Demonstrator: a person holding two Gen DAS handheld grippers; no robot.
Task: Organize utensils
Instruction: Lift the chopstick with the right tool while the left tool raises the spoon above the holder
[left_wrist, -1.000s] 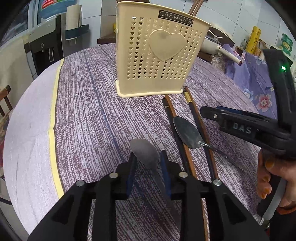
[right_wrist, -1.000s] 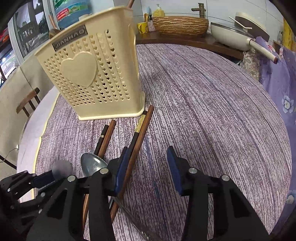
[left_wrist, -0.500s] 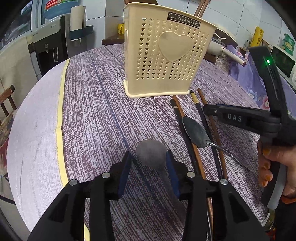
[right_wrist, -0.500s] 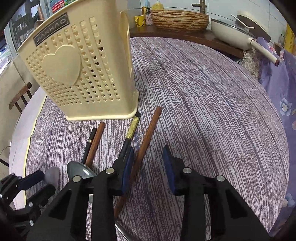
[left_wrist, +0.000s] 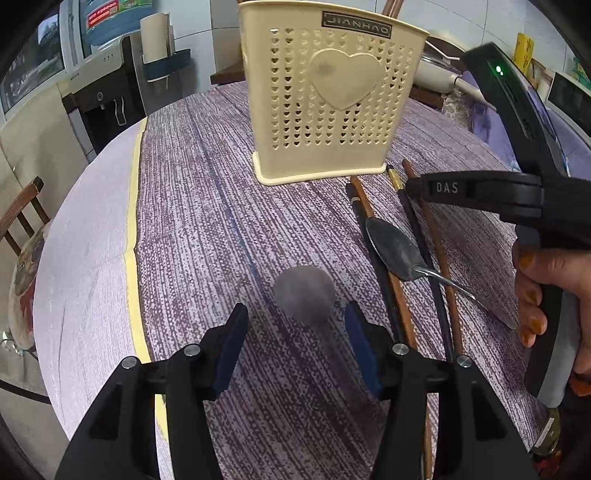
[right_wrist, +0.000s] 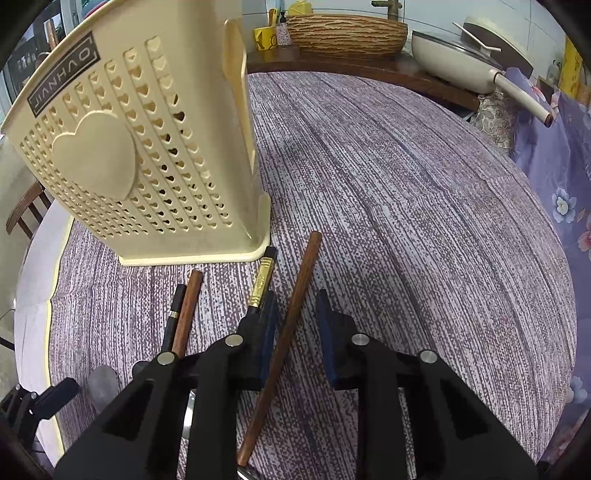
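Right gripper (right_wrist: 295, 328) closing, blue-padded jaws astride a brown wooden chopstick (right_wrist: 284, 332) lying flat on the table, pads not yet pressing it. Left gripper (left_wrist: 295, 347) opening, jaws spread wide, a blurred grey spoon bowl (left_wrist: 303, 295) just ahead between the pad tips (too smeared to tell whether touching either pad). Beside the brown chopstick, a black chopstick with a gold band (right_wrist: 263, 277), tip close to the holder's base; further left a second pair, one black, one brown (right_wrist: 188, 306). Across that pair in the left view, a second metal spoon (left_wrist: 395, 247), dull and tarnished, handle running toward a hand (left_wrist: 546, 280) on the right gripper's grip. Cream plastic utensil holder (left_wrist: 325, 99) standing upright, walls pierced with small hearts, one large raised heart on the front, flared foot. Round table under a woven purple-and-white cloth (right_wrist: 406, 184), ribbed texture, yellow border (left_wrist: 131, 221) near the left rim. Wide bare cloth to the right of the chopsticks; open stretch also left of the holder up to the yellow edge.
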